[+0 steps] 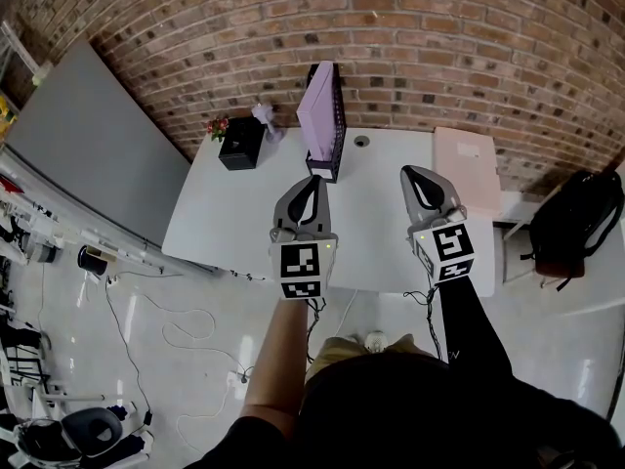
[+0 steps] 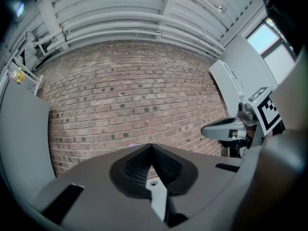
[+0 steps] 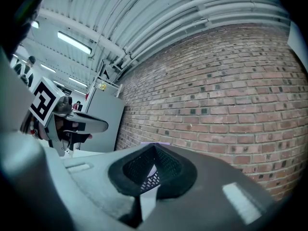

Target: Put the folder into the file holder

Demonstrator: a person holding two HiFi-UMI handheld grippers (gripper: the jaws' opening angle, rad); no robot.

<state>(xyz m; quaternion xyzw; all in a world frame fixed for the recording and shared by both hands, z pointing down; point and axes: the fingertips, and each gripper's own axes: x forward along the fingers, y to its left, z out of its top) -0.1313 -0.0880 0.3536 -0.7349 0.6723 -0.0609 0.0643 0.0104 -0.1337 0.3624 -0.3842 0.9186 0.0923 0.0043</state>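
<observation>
Looking down, we see 2 hand-held grippers over a white table [image 1: 225, 213]: the left gripper [image 1: 314, 180] and the right gripper [image 1: 409, 172] each have their jaws pressed together, with nothing between them. Beyond them, the purple folder [image 1: 318, 110] stands upright inside the black mesh file holder [image 1: 337, 135] at the table's far edge, against the brick wall [image 1: 439, 27]. To the right lies a pale pink flat thing [image 1: 467, 159], perhaps a box.

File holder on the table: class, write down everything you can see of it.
The file holder is a black mesh box, tall and narrow. It stands upright at the far edge of the white table, close to the brick wall. A lilac folder stands inside it. Only the table and the folder appear to touch it.
</observation>
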